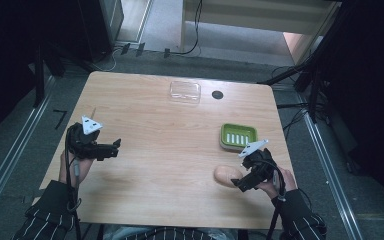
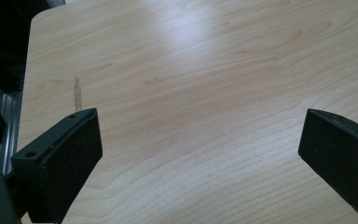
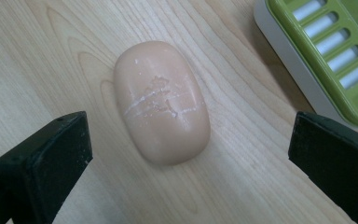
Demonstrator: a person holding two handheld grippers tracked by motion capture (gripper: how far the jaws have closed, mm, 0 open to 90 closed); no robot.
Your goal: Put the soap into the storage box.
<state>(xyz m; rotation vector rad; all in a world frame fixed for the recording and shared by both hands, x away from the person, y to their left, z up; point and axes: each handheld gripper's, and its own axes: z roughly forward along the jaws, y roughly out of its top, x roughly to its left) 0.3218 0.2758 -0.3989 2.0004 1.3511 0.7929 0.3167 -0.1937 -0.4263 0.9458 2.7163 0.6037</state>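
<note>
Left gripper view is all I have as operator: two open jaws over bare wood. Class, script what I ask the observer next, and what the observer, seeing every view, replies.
Operator: Is anything else on the table?
Observer: A peach soap bar lies near the right gripper.
Operator: Is it gripped?
Observer: No. In the right gripper view the jaws stand wide open, either side of the bar, touching nothing.
Operator: Where might it go?
Observer: A green soap dish sits just beyond it, empty.
Operator: Anything farther off?
Observer: A clear plastic lid lies near the far edge.

No legible text, label, brand, number or sign on anything in view.
</note>
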